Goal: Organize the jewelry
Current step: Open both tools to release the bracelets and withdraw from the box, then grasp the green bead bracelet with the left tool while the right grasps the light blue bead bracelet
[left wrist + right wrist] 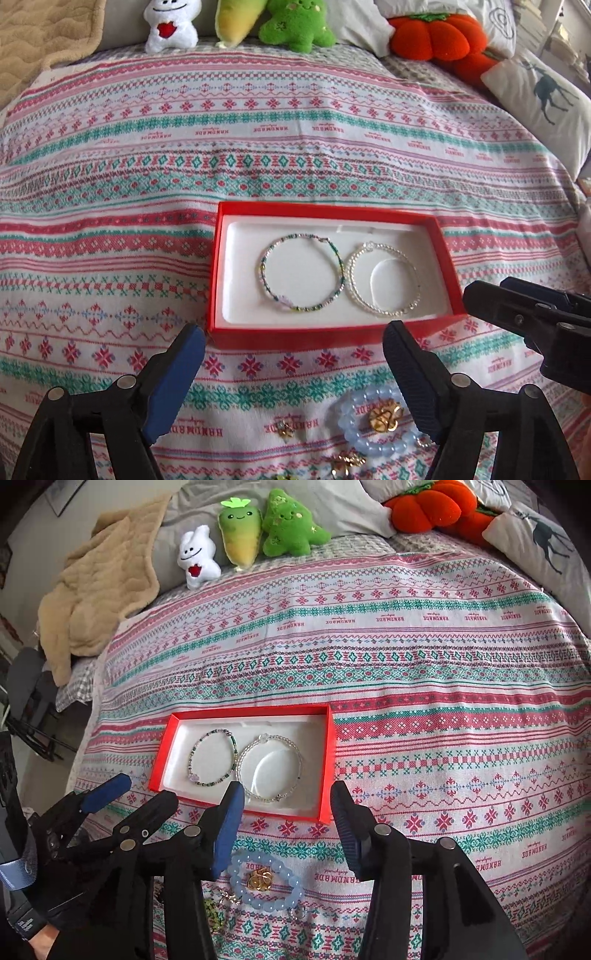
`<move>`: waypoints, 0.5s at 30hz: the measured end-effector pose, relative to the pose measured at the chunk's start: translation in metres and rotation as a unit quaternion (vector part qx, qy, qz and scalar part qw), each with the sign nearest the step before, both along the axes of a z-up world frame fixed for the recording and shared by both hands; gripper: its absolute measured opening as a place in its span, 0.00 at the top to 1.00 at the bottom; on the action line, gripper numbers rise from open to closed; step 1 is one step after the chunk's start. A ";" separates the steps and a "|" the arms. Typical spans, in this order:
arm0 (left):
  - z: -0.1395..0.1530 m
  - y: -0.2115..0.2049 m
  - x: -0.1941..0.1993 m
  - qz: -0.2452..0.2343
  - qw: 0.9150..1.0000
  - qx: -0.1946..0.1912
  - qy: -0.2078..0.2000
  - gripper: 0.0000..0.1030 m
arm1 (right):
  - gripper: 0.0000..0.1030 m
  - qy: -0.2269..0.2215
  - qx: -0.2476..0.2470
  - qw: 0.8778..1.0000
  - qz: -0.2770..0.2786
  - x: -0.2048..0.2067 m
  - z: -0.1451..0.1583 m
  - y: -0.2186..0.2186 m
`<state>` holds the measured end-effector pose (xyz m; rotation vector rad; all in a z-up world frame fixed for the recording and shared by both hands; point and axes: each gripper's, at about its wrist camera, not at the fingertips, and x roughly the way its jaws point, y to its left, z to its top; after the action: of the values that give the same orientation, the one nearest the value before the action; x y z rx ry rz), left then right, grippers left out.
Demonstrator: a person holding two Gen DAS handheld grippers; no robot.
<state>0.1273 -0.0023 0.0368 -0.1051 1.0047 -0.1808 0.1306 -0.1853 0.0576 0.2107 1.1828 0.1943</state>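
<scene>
A red box (pixel 325 335) with a white liner lies on the patterned bedspread; it also shows in the right wrist view (pixel 328 760). Inside it lie a green beaded bracelet (pixel 266 271) (pixel 232 744) and a clear beaded bracelet (pixel 352 284) (pixel 243 762). A pale blue bead bracelet (pixel 354 432) (pixel 291 884) lies in front of the box, around a gold piece (pixel 384 417) (pixel 260 880). Small gold and green pieces (pixel 286 428) lie near it. My left gripper (pixel 293 345) is open and empty, above the spread before the box. My right gripper (pixel 288 801) is open and empty above the blue bracelet.
Plush toys (pixel 243 535) and an orange pumpkin cushion (pixel 436 33) line the far edge of the bed. A beige blanket (pixel 96 602) lies at the far left, a deer pillow (pixel 543 99) at the far right. The bedspread (pixel 295 140) stretches beyond the box.
</scene>
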 end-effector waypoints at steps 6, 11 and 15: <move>-0.004 -0.001 -0.019 0.008 0.999 0.028 0.016 0.11 | 0.40 0.009 -0.011 1.000 0.009 -0.019 0.001 -0.002; -0.009 0.006 -0.032 0.013 0.999 0.030 0.041 0.10 | 0.37 0.027 -0.027 0.999 0.015 -0.031 -0.003 -0.003; -0.016 0.014 -0.040 0.021 0.997 0.025 0.069 0.10 | 0.36 0.048 -0.039 0.998 0.016 -0.039 -0.011 -0.004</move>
<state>0.0875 0.0117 0.0212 -0.0941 1.1430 -0.1100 0.0915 -0.1892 0.0463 0.1338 1.2874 0.1684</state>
